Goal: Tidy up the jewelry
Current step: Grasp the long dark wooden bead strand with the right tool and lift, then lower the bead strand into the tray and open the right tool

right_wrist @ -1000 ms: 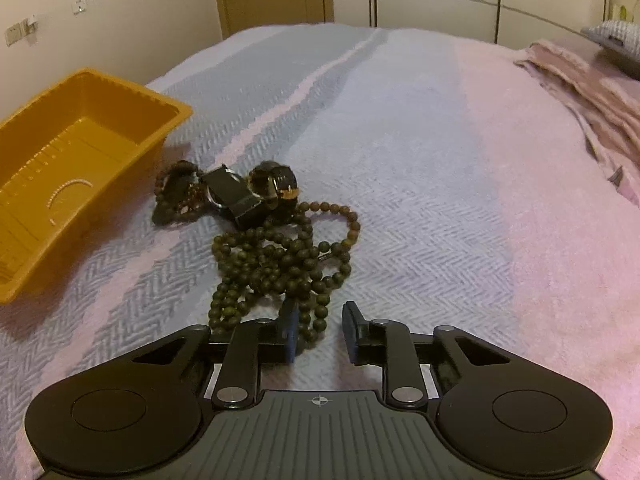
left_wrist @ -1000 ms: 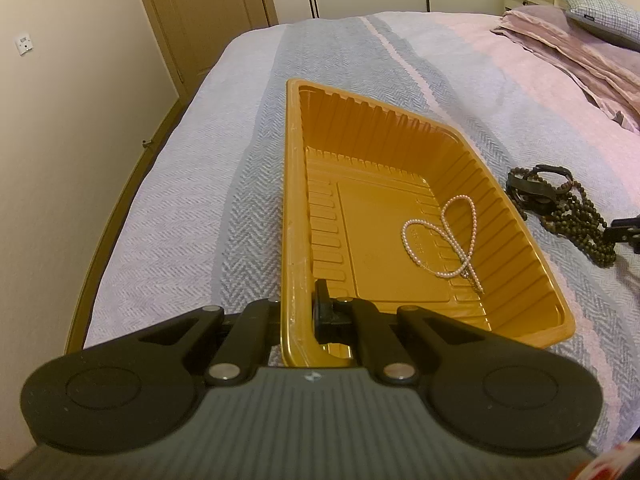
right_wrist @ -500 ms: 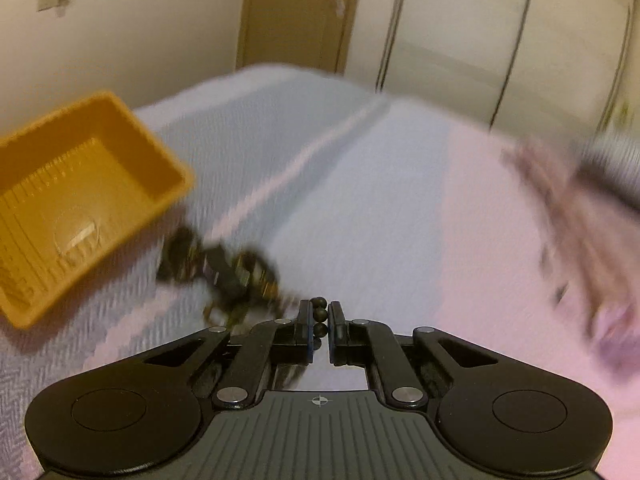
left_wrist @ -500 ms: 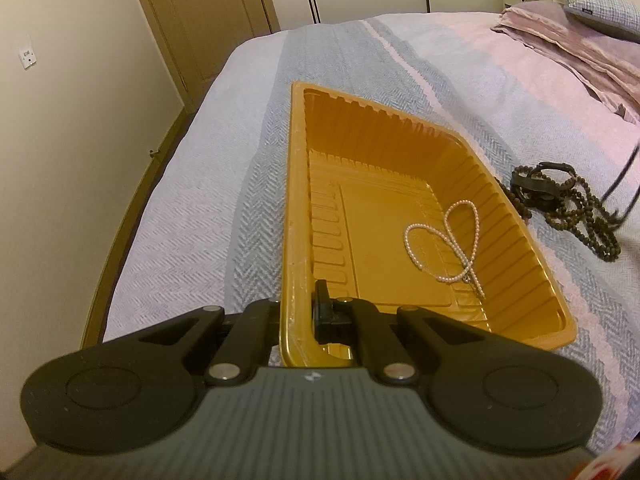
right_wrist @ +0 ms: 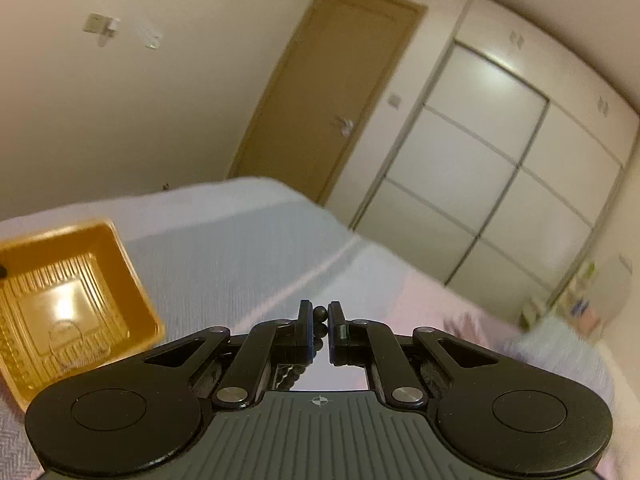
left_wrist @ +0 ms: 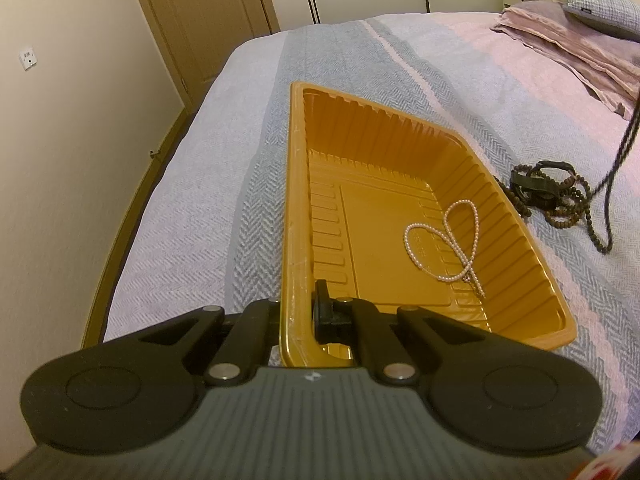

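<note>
Left tool (left_wrist: 298,314) clamps tray (left_wrist: 294,200) rim on bed (left_wrist: 192,208); right tool (right_wrist: 319,326) pinches dark bead necklace (right_wrist: 319,313), raised.

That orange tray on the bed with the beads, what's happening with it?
A person is tidying jewelry with two hand-held grippers. The left gripper is clamped on the near rim of the ribbed orange plastic tray, steadying it; a white pearl necklace already lies inside. The right gripper is pinching a long strand of dark wooden beads, lifted so it hangs down to the pile of dark bracelets on the striped bedspread, probably heading for the tray.
</note>
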`<state>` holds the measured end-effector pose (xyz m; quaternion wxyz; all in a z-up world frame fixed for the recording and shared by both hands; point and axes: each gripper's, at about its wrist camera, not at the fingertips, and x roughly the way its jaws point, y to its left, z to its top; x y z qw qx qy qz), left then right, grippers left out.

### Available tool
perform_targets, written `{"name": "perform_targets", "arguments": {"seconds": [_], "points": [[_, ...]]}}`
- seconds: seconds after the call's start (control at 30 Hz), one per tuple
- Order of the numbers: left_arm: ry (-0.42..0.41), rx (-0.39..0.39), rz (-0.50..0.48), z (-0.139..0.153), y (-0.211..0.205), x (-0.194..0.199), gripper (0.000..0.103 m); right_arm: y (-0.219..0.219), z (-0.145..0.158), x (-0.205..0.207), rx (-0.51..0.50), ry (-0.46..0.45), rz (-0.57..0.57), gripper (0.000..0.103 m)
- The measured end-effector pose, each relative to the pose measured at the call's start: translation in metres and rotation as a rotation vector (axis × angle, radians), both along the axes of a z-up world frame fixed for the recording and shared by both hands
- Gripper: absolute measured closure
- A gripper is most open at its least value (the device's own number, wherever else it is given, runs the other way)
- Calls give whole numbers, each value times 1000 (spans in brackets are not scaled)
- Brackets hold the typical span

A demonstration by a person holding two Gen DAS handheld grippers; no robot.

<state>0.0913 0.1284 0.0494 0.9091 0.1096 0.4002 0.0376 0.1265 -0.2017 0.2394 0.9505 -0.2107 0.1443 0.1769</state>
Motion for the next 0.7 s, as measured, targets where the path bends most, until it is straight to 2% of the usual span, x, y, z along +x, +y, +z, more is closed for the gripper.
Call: {"name": "perform_targets", "arguments": {"seconds": [0.43,0.57,0.7], "points": [[-3,-7,1,-1,1,0,101,50,103,-5,-38,-158,174,96],[-3,-12,2,-2,2,-1,100,64,131,0,-16,-207,209,96],[-3,-15,2,-2,3,-2,101,83,156,9,21,-217,261,96]]}}
